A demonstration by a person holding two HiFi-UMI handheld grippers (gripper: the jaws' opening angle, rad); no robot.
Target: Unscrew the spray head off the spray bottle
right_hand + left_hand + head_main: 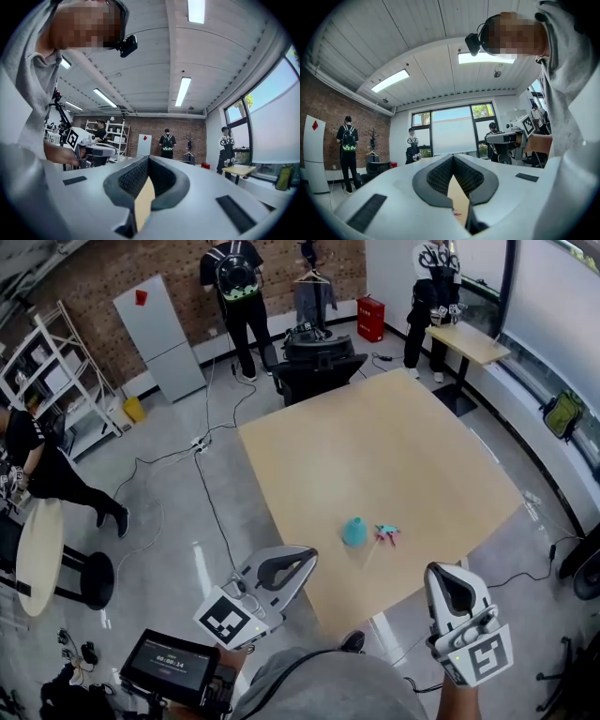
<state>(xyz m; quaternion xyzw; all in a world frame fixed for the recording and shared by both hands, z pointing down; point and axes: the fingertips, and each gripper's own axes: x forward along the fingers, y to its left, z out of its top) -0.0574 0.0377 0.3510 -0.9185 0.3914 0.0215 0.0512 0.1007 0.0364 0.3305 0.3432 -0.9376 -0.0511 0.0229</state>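
A pale wooden table seen steeply from above. Near its front edge stands a small teal spray bottle, apparently upright with its neck toward the camera, though it is too small to be sure. The spray head is off the bottle and lies on the table just to the bottle's right, close to it but apart. It is teal with a pink part, and its long axis runs roughly left to right across the picture. Which end is the nozzle cannot be made out.

Both grippers are held off the front edge of the table, well apart from the bottle. The left gripper has its jaws fully together and nothing between them; its own view shows the dark ribbed pads meeting at the tips. The right gripper is likewise closed and empty, its pads meeting in its own view.

Each gripper's own view shows only a sliver of table behind its pads.
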